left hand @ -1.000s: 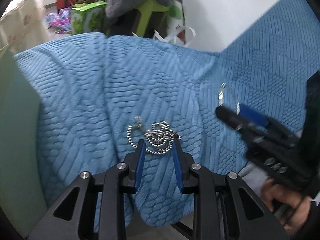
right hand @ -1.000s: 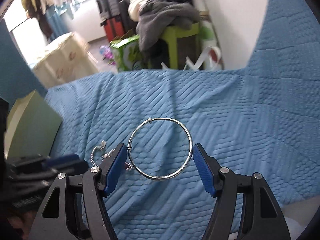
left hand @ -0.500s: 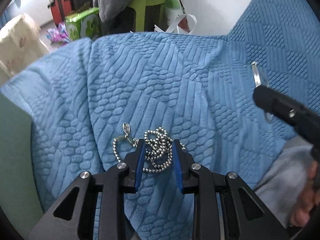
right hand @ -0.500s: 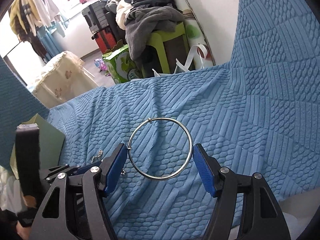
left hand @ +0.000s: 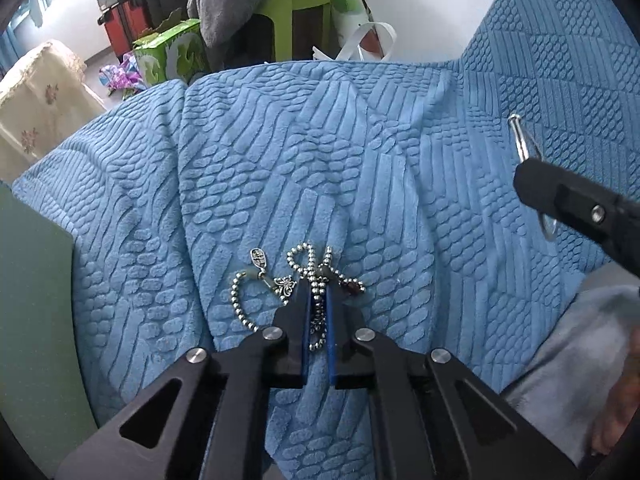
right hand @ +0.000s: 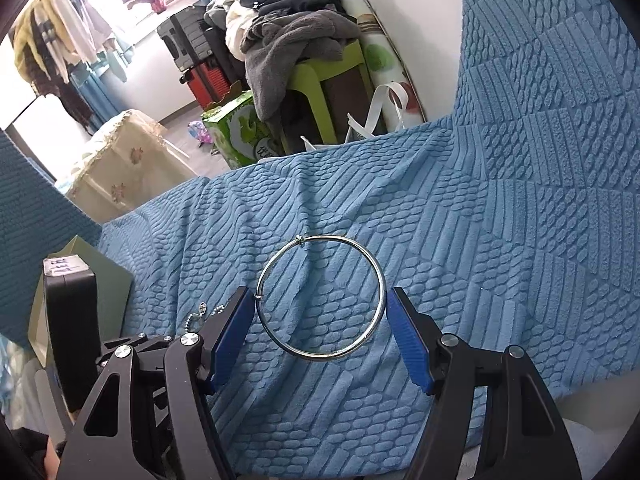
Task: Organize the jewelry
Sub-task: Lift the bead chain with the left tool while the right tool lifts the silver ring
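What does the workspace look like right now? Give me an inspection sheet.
Surface: blue textured blanket, bare apart from the jewelry.
Job's things: bead chain bunched on the blanket; silver bangle held in the air; green box at left edge.
Clutter: nothing seen on the blanket.
Grippers: left claw shut on the bead chain; right claw shut on the silver bangle across its width.
Cables: nothing seen.
Surroundings: green stool piled with clothes, red suitcase, white wall.
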Available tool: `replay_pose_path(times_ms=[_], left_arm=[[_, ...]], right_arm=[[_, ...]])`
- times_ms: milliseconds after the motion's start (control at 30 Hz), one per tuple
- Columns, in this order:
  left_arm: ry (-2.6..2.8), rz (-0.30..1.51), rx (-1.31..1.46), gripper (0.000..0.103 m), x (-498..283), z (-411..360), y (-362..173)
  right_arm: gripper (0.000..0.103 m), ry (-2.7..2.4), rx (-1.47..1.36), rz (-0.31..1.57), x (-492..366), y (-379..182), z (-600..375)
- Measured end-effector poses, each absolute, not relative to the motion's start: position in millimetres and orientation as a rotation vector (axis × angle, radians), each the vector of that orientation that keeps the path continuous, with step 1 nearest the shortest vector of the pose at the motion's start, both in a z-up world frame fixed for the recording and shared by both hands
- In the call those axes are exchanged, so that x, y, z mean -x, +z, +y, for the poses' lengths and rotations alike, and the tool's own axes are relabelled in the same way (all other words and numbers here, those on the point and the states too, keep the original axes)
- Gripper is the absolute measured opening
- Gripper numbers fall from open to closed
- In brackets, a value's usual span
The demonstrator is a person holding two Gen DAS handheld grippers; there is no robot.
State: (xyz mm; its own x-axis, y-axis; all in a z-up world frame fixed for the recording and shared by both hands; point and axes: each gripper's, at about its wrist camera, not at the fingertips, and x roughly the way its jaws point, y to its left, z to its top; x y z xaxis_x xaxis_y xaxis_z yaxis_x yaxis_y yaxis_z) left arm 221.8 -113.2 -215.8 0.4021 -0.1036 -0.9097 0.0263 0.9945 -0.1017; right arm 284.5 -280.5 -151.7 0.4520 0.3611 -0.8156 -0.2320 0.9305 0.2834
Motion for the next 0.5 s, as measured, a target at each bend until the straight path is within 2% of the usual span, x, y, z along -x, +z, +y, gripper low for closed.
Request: replay_pose_path(times_ms=[133,500], left_arm=[[-0.097,1.132,0.124,0.003,-212,-102,-196],[-0.083,1.037,0.241,0.003,-186,-66,-142]], right_arm=[[0.066,0.373,-0.121,1.031,-281,-149,-275],[0.066,0.408,-0.008,1.019,-261,-136,-242]])
